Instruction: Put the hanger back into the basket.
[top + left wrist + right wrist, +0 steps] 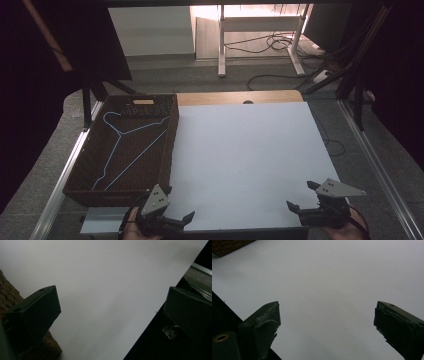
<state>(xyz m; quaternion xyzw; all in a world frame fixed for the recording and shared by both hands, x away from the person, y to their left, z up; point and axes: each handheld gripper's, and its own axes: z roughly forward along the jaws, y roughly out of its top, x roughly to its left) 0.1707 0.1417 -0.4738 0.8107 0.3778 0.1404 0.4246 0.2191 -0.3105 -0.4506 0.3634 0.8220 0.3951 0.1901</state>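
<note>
The hanger (127, 145), a thin blue wire one, lies flat on the floor of the brown wicker basket (172, 131) at the left of the white board (245, 160), its hook toward the far end near the basket's handle slot. I hold my left gripper (176, 206) at the near edge of the board, just beside the basket's near right corner, jaws spread wide with nothing between them. My right gripper (301, 196) sits well apart at the near right corner of the board, jaws likewise spread and empty.

The main risk I see is the wire itself: it is thin and lies flush on the weave, so a jaw coming in too flat could skate over it or snag the wicker instead. The basket walls stand high around it, and a reach from the side would likely knock the right wall and shove the whole basket along the board. If I lift by one arm of the wire, the hook may catch on the far wall.

For room, the board is bare from the basket's right wall to its right edge. The near edge drops off right under both grippers, and a metal rail (385, 175) runs beyond the right side.
</note>
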